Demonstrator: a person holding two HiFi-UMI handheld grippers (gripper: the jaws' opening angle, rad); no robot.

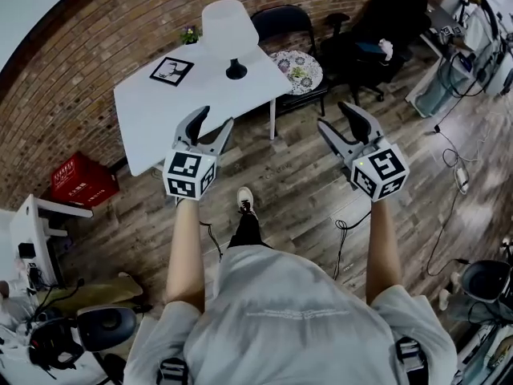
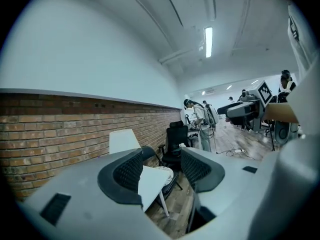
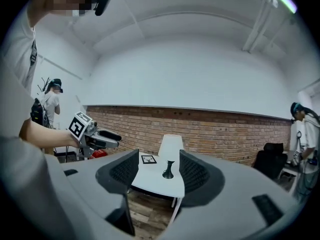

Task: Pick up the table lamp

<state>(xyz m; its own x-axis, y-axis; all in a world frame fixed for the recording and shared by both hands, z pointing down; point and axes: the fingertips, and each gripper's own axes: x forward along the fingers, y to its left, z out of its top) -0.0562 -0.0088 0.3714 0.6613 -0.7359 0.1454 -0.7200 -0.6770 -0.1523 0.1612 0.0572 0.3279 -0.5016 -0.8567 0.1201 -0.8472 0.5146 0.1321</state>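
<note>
The table lamp (image 1: 229, 27) has a white shade and a small black base. It stands upright at the far edge of a white table (image 1: 160, 111). Both grippers hang in the air short of the table, over the wooden floor. My left gripper (image 1: 215, 119) is open and empty near the table's front edge. My right gripper (image 1: 333, 115) is also open and empty, off to the table's right. In the right gripper view the lamp (image 3: 170, 150) shows far off between the jaws. The left gripper view shows only the lamp's shade (image 2: 124, 140), behind the left jaw.
A framed picture (image 1: 171, 70) lies on the table left of the lamp. A black chair with a patterned cushion (image 1: 296, 70) and an office chair (image 1: 377, 30) stand right of the table. A red crate (image 1: 82, 181) sits on the floor at left. Cables (image 1: 457, 167) run across the floor at right.
</note>
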